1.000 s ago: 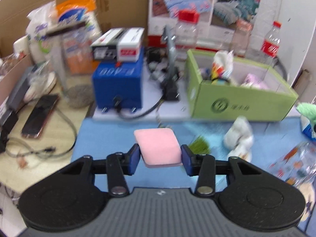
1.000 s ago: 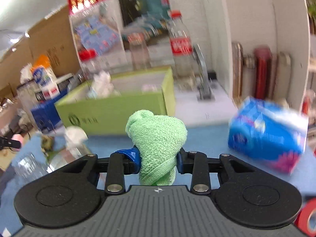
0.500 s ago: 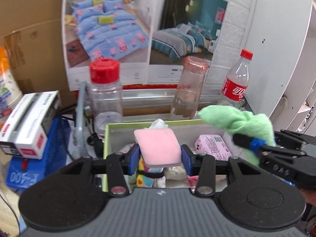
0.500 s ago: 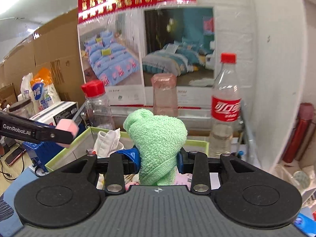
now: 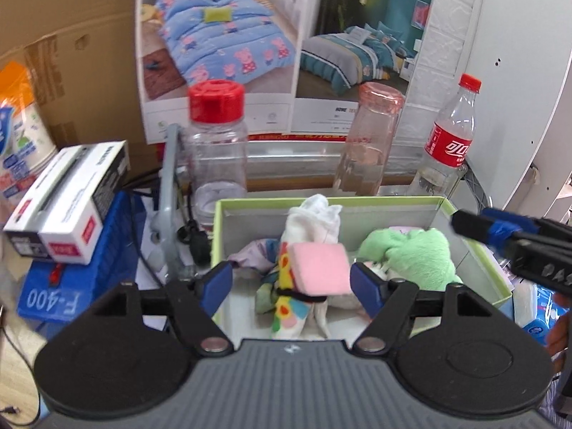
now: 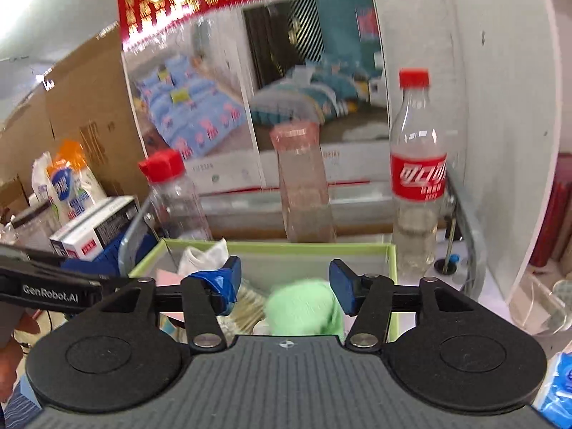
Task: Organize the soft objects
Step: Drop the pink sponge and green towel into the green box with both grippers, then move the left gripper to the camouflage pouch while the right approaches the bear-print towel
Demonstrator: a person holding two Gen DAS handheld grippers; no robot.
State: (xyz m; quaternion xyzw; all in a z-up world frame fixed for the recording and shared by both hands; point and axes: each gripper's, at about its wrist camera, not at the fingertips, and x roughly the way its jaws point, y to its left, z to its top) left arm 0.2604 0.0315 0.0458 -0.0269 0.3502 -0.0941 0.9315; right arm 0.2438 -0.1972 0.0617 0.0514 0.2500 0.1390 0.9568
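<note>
Both tools held over the green box (image 5: 475, 264). Left tool (image 5: 291, 280): jaws have just been opening, now spread clear of the pink sponge (image 5: 318, 268), which is seen between them above the socks in the box. Right tool (image 6: 284, 284): jaws also just opened, wide; green towel (image 6: 302, 307), blurred, is seen below them inside the box. Release judged under way. Jaws are best kept wide and lifted straight up, so no fabric is snagged and dragged back out.
</note>
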